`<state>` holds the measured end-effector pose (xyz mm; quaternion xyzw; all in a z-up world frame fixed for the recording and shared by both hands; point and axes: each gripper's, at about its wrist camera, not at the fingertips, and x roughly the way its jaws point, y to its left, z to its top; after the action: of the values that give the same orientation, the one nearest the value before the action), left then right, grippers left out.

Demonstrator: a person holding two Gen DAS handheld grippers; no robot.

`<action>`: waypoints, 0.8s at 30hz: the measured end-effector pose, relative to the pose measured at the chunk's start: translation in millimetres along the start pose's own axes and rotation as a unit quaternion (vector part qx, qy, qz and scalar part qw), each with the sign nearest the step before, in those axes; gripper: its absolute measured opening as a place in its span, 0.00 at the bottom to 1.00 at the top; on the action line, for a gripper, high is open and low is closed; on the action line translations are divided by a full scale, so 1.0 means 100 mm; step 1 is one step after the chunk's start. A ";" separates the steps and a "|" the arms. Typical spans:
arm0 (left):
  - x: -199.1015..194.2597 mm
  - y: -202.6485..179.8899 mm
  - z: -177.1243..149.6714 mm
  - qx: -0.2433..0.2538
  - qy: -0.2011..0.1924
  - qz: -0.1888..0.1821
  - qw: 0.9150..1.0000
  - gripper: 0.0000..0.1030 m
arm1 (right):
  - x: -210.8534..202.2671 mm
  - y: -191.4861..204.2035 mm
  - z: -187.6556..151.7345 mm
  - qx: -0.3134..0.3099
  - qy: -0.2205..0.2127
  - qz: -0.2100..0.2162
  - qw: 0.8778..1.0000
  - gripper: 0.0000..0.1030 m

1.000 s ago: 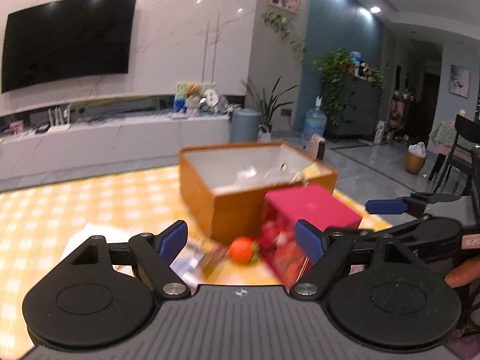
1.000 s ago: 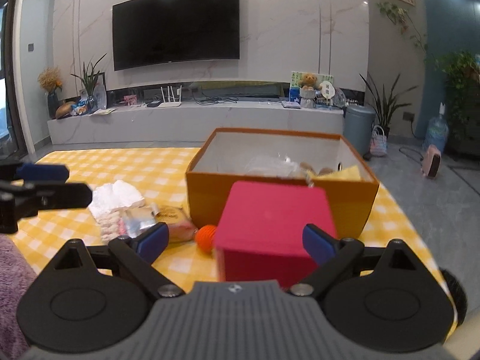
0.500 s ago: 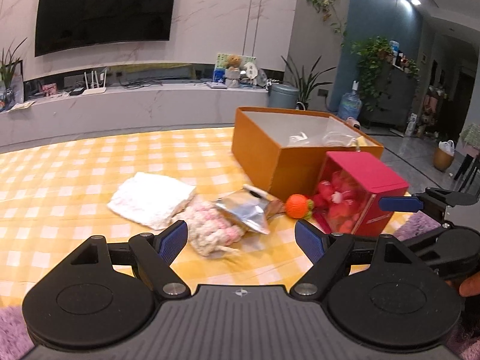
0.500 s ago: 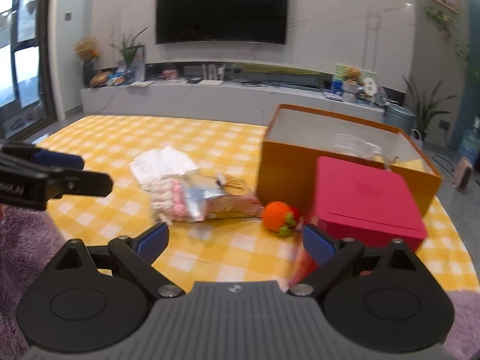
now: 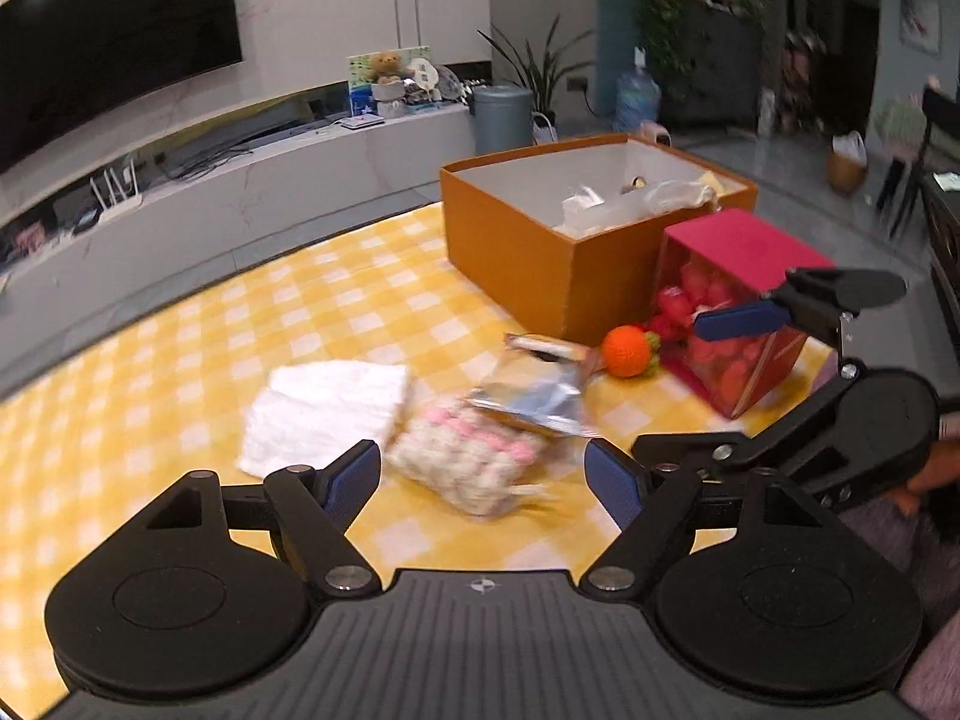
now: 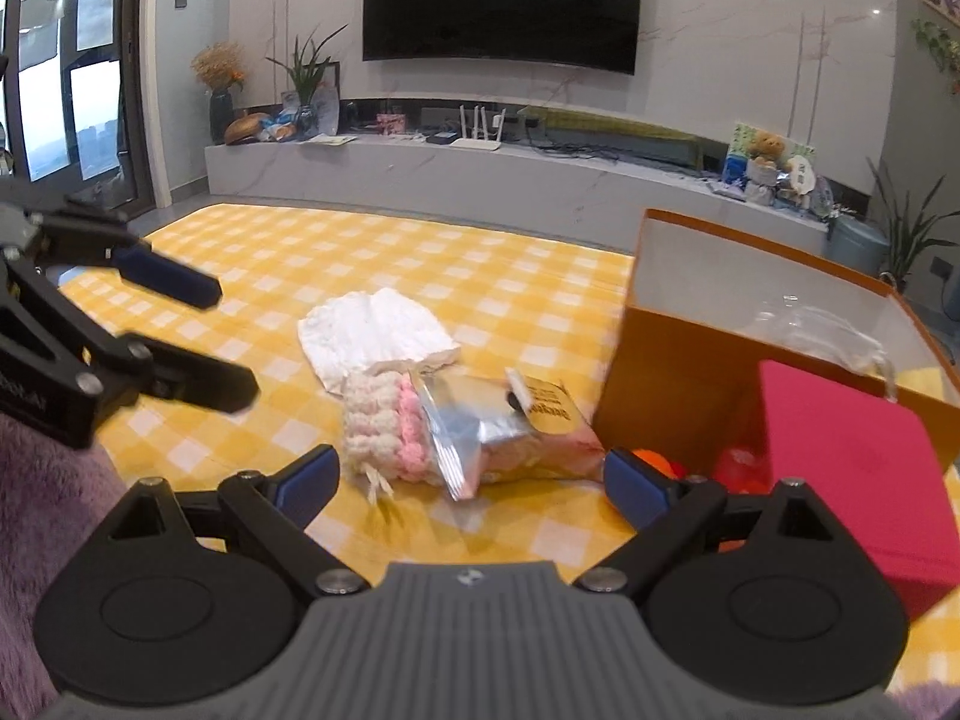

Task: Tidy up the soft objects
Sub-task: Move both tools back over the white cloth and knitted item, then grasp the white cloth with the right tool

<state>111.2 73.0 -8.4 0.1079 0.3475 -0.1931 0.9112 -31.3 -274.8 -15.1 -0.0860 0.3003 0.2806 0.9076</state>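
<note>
A folded white cloth (image 5: pixel 324 408) (image 6: pixel 375 333), a pink-and-cream knitted piece (image 5: pixel 465 456) (image 6: pixel 384 420), a silvery snack bag (image 5: pixel 534 387) (image 6: pixel 504 423) and an orange knitted ball (image 5: pixel 627 351) lie on the yellow checked tablecloth (image 5: pixel 180 360). My left gripper (image 5: pixel 483 474) is open and empty, just short of the knitted piece. My right gripper (image 6: pixel 471 477) is open and empty, near the snack bag. Each gripper shows in the other's view: the right one (image 5: pixel 780 318) and the left one (image 6: pixel 180 324).
An open orange box (image 5: pixel 570 228) (image 6: pixel 750 330) holds plastic bags. A red box (image 5: pixel 738 306) (image 6: pixel 852 462) with red soft items stands in front of it. A TV wall and low cabinet lie behind the table. Purple fuzzy fabric (image 6: pixel 36 480) lies at the near edge.
Both grippers have swung left, away from the red box, so the cloth, knitted piece and snack bag now sit between their fingers. Both stayed open.
</note>
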 end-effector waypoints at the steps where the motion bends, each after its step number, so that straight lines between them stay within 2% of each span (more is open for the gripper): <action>1: -0.03 0.08 0.01 0.007 0.002 0.001 1.000 0.88 | 0.04 0.01 0.03 -0.001 0.001 0.003 1.000 0.91; 4: -0.07 0.33 0.00 0.022 0.007 0.010 1.000 0.89 | 0.15 0.03 0.13 -0.007 0.001 0.012 1.000 0.91; 9: 0.01 0.70 -0.22 0.072 0.015 0.041 0.997 0.89 | 0.40 0.07 0.32 0.000 0.003 0.023 1.000 0.91; 16: 0.11 1.16 -0.68 0.068 0.021 0.062 0.996 0.89 | 0.81 0.23 0.49 -0.008 0.019 0.034 0.999 0.91; 22: 0.03 1.19 -0.97 0.125 0.000 0.094 0.988 0.89 | 1.12 0.33 0.58 0.003 0.023 0.045 0.999 0.91; 24: 0.01 1.22 -1.03 0.122 -0.010 0.094 0.988 0.89 | 1.20 0.36 0.59 0.006 0.025 0.045 0.999 0.91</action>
<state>102.4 216.7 -77.4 0.2482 0.3004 -0.1486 0.9089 57.5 -171.3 -37.8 -0.0742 0.3279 0.3176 0.8866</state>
